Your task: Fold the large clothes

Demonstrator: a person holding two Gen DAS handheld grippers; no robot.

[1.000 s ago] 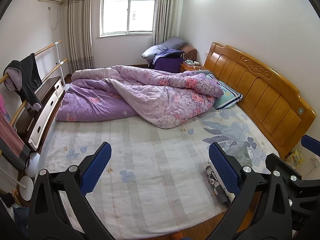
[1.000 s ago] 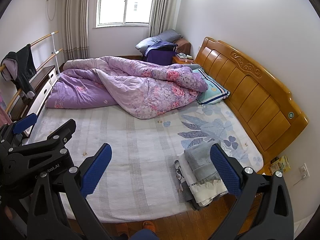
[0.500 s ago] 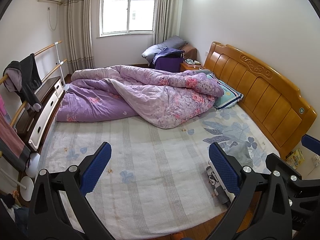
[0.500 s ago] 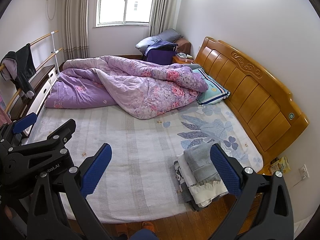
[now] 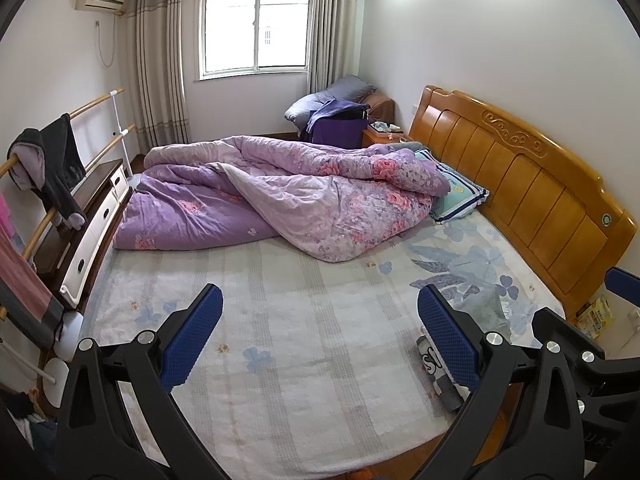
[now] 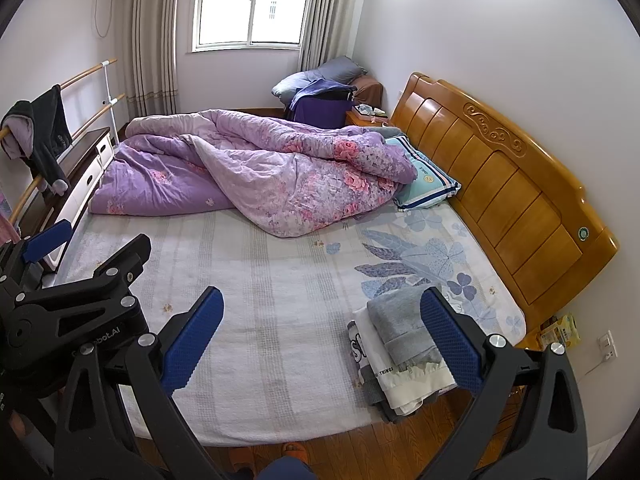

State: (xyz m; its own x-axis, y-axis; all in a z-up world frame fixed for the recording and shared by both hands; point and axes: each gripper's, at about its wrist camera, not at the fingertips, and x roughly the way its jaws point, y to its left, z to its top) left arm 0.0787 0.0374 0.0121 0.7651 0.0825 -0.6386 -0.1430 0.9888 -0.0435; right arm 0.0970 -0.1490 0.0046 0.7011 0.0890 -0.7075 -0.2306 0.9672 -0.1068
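A stack of folded clothes [image 6: 394, 354], grey on top of white and dark pieces, lies at the bed's near right corner; in the left wrist view [image 5: 490, 308] it is partly hidden behind a blue pad. My left gripper [image 5: 320, 340] is open and empty, held above the bed's front part. My right gripper [image 6: 322, 340] is open and empty, with its right finger in front of the stack. The left gripper's body also shows in the right wrist view [image 6: 76, 312] at the left.
The bed sheet [image 6: 260, 300] is pale with flower print. A crumpled purple quilt [image 6: 256, 172] fills the far half. A pillow [image 6: 424, 184] lies by the wooden headboard [image 6: 508, 196]. A rail with hanging clothes [image 5: 48, 172] and a drawer unit [image 5: 88, 232] stand left.
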